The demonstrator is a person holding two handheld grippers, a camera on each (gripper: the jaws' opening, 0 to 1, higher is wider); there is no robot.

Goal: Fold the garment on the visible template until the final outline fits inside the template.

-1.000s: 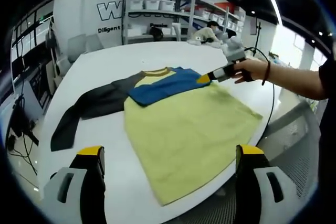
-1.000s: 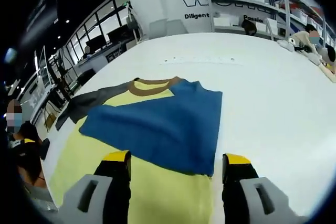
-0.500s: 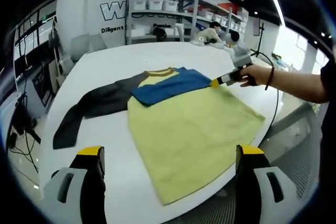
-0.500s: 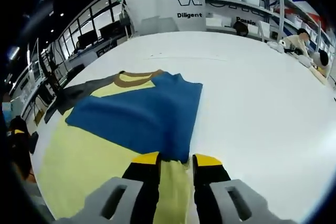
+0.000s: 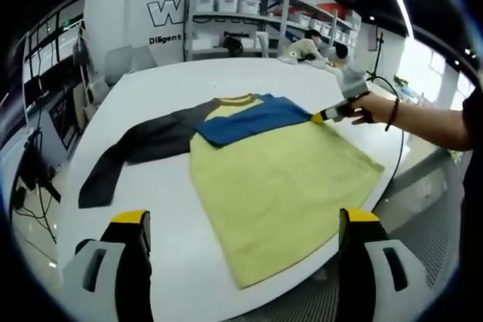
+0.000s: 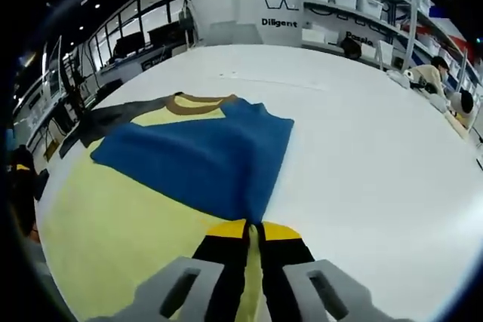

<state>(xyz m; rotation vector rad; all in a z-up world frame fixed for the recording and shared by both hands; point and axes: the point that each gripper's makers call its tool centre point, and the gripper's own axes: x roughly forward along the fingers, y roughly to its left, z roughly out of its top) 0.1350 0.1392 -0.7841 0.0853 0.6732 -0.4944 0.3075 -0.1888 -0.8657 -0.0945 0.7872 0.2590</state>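
Yellow shirt [image 5: 283,186] with blue sleeve [image 6: 204,164] lies on the white bench [image 6: 362,156]; right tool [image 6: 253,229] pinches the sleeve's edge, left tool [image 5: 241,224] gapes wide.

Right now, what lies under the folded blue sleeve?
The blue sleeve lies across the garment's yellow body, below the brown collar. The chest area beneath it is covered and cannot be seen.

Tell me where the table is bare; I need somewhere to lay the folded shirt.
The white table is bare beyond the blue sleeve, toward the shelves. A strip lies between the dark sleeve and the yellow body. The right gripper crowds the blue sleeve's corner.
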